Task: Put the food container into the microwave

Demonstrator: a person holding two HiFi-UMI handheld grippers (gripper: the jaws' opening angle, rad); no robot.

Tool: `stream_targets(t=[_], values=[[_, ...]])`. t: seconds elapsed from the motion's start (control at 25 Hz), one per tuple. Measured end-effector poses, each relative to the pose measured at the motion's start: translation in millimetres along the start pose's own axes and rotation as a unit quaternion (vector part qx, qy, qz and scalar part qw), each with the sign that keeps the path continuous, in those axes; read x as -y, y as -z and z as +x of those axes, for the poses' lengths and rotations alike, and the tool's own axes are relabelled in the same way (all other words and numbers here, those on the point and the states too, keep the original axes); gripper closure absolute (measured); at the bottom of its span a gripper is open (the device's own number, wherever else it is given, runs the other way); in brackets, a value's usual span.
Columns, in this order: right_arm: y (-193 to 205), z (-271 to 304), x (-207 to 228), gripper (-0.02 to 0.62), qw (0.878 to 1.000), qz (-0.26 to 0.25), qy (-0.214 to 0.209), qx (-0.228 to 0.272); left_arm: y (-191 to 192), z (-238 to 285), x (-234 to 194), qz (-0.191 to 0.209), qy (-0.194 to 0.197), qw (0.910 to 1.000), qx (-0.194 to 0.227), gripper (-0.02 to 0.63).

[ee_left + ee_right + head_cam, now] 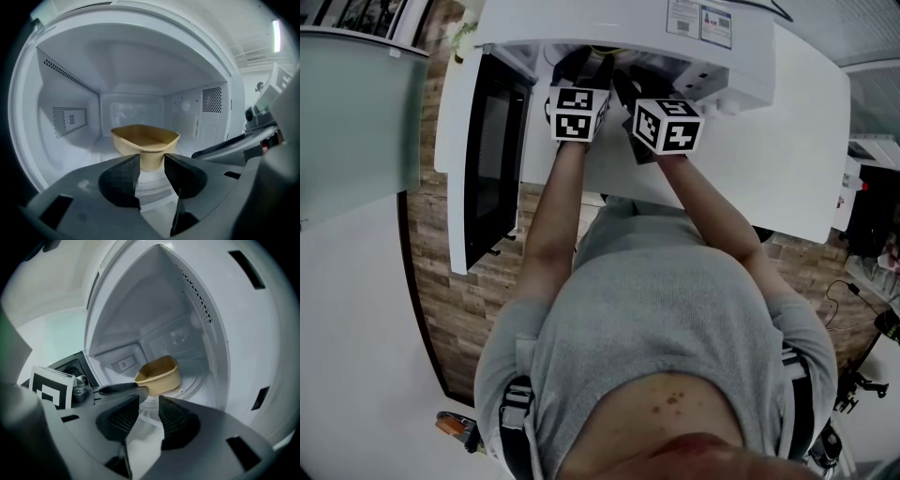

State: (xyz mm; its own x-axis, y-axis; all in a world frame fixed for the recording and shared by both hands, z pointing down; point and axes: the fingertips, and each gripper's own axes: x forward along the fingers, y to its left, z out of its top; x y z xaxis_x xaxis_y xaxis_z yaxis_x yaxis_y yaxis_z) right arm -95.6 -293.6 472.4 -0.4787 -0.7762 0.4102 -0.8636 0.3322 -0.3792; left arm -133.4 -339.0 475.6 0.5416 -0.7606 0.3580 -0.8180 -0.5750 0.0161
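A person in a grey top (pixel 675 309) stands at an open microwave (pixel 750 112), both forearms stretched toward its mouth, a claw in each hand. The tan container (pixel 145 143) sits inside the microwave, upright and open-topped, on the turntable (pixel 194 385) near the middle of the cavity floor. The left claw (pixel 152 171) hangs at the microwave's mouth with its jaws apart and nothing between the pads. The container shows through the gap, set farther in, just beyond the tips. The right claw (pixel 149 413), just beside it at the same opening, also has its jaws parted and holds nothing, and the container lies deeper inside the microwave, apart from its tips. One finger of the left claw crosses the right gripper view just ahead of the right claw's jaws, and its marker cube (pixel 49 385) shows toward the microwave's door side. The microwave's door (pixel 492 159), with a dark window, stands swung wide to the left of the cavity. A perforated vent patch (pixel 70 119) marks the microwave's left inner wall, and another sits high on its right inner wall. In the head view both marker cubes sit side by side at the microwave's front edge, above a wood-patterned floor (pixel 478 300).
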Motion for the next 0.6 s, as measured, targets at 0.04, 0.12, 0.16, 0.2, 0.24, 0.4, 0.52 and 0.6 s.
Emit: stream_targets(t=[0.04, 0.12, 0.16, 0.2, 0.24, 0.4, 0.52, 0.6], values=[[0.0, -0.4, -0.2, 0.41, 1.0, 0.0, 0.0, 0.0, -0.3, 0.2, 0.4, 0.0, 0.002, 1.0, 0.0, 0.449], [0.1, -1.4, 1.0, 0.41, 1.0, -0.001, 0.001, 0.001, 0.7, -0.6, 0.9, -0.001, 0.004, 1.0, 0.001, 0.449], [0.3, -1.8, 2.2, 0.41, 1.0, -0.001, 0.002, 0.001, 1.8, -1.6, 0.7, -0.001, 0.004, 1.0, 0.001, 0.448], [0.6, -2.1, 3.4, 0.41, 1.0, 0.001, 0.003, 0.001, 2.9, -2.7, 0.2, -0.002, 0.003, 1.0, 0.0, 0.441], [1.1, -2.2, 4.4, 0.41, 1.0, 0.004, 0.004, 0.0, 3.9, -4.1, -0.7, -0.004, 0.001, 1.0, 0.001, 0.426], [2.9, -2.9, 5.2, 0.41, 1.0, 0.008, 0.004, 0.0, 4.4, -12.7, -1.1, -0.011, -0.002, 0.9999, 0.008, 0.41], [1.1, -4.7, 2.7, 0.41, 1.0, 0.008, -0.001, 0.007, 2.4, -24.1, 3.2, -0.013, -0.005, 0.9997, 0.019, 0.41], [-1.5, -7.0, -0.9, 0.41, 1.0, 0.003, -0.01, 0.015, 1.6, -32.4, 6.3, -0.017, -0.008, 0.9995, 0.026, 0.411]])
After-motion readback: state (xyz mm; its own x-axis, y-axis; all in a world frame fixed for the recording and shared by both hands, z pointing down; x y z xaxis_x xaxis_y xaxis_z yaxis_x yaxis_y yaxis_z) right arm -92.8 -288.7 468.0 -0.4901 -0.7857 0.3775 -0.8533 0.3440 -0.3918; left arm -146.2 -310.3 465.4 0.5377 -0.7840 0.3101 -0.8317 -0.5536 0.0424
